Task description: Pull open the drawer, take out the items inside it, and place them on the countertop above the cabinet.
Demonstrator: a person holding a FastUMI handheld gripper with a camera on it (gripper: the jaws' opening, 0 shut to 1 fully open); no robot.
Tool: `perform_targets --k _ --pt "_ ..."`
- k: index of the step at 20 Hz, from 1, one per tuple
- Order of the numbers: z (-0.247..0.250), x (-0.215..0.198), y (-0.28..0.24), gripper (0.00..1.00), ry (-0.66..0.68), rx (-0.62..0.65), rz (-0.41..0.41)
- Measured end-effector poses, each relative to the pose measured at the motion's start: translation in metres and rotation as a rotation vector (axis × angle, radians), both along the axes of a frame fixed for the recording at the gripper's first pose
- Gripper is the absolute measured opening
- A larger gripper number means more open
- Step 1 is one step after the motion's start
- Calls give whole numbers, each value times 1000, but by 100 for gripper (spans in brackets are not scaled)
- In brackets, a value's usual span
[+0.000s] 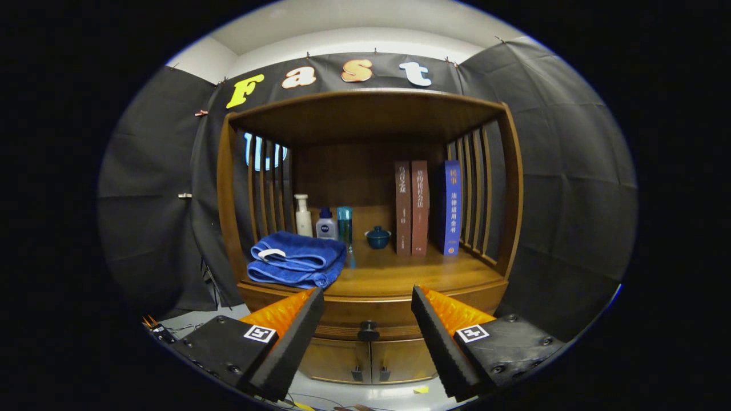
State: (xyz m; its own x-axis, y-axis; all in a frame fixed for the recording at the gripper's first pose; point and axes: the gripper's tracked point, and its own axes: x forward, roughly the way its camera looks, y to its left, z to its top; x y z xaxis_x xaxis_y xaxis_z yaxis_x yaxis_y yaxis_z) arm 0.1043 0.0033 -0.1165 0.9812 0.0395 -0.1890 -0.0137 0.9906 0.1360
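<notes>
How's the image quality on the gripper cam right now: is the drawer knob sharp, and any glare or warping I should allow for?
Gripper view: the round black drawer knob is sharp, centred beyond the open gripper; fisheye warping bows the brown wooden cabinet posts outward; light is even, with a soft sheen on the wooden countertop and shade under the cabinet's top board; the folded blue towel reads clearly.

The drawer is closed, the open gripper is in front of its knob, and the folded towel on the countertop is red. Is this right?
Not quite: the towel is blue, not red, as the gripper view shows. The rest holds: the drawer is closed, the gripper is open in front of its knob, and the folded towel lies on the countertop.
</notes>
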Motion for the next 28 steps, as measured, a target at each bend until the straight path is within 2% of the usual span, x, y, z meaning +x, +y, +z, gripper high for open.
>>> perform_targets --k 10,15,17,19,20,22,23,25,26,28 --pt "-128 55 19 99 251 -33 23" --pt "-158 64 17 96 301 -24 -7" --pt "-165 72 16 79 312 -40 -11" --pt "-167 76 18 71 316 -50 -7" --pt "-167 75 22 63 331 -38 18" --pt "-170 78 19 48 333 -40 4" --pt "-173 80 20 48 324 -44 0" --pt "-175 78 21 41 326 -49 0" --pt "-171 76 20 32 327 -52 7" --pt "-172 77 20 32 331 -66 15"
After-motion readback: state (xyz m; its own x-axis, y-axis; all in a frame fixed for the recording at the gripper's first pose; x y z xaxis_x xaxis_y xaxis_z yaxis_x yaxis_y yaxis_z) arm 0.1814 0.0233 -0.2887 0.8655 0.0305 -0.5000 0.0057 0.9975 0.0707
